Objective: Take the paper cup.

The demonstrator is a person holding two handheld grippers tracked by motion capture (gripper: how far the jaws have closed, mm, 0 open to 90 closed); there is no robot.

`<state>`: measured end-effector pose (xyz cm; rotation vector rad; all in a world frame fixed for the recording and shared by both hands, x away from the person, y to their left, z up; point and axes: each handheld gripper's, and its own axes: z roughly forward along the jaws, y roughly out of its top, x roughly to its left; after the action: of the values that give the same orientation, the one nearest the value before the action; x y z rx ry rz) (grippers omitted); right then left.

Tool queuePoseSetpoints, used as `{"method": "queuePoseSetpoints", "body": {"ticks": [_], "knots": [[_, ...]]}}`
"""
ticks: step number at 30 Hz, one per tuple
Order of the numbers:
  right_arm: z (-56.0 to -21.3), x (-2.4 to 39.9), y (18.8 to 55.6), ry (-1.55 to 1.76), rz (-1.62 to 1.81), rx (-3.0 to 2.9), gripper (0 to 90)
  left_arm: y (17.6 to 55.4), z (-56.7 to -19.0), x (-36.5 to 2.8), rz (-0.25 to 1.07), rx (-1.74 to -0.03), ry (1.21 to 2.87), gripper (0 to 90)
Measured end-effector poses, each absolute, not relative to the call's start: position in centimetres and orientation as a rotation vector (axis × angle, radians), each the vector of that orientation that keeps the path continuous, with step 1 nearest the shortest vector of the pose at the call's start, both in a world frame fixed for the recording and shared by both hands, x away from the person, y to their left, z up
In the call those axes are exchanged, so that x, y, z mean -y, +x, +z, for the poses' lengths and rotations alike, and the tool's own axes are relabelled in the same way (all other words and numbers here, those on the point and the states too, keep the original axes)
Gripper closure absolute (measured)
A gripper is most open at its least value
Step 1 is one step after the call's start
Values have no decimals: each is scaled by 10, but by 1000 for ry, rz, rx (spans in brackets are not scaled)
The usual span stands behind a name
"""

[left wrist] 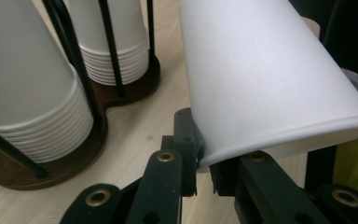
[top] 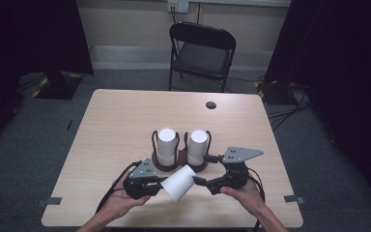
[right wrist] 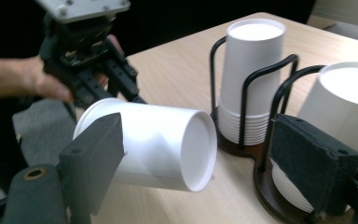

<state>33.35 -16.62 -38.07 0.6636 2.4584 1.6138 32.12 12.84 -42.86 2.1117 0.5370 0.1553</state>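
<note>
A single white paper cup [top: 179, 182] lies tilted on its side above the table's front edge. My left gripper [top: 160, 186] is shut on its rim; in the left gripper view the jaws pinch the rim of that cup [left wrist: 261, 79] at my left gripper [left wrist: 204, 175]. My right gripper [top: 204, 170] stands open at the cup's closed base. In the right gripper view the cup [right wrist: 158, 144] sits between the wide jaws of my right gripper [right wrist: 205, 158], close to the left pad [right wrist: 93, 149]. Behind stand two stacks of upturned cups [top: 166, 145] [top: 198, 145].
The stacks sit in a dark wooden holder [left wrist: 121, 95] with black wire hoops, just beyond both grippers. The table [top: 125, 121] has a round dark hole [top: 211, 105] near its far edge. A black folding chair [top: 202, 53] stands behind the table.
</note>
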Motion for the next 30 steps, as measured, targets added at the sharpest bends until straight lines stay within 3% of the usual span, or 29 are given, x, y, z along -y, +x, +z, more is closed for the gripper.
{"method": "queuePoseSetpoints", "body": {"ticks": [26,30], "knots": [[-389,118,329,103,1195,-2844,171,328,-435,-105,13,-438,2307,833],[-394,112,326,19,1124,-2891,164,330,-433,-103,-35,-451,2273,834]]}}
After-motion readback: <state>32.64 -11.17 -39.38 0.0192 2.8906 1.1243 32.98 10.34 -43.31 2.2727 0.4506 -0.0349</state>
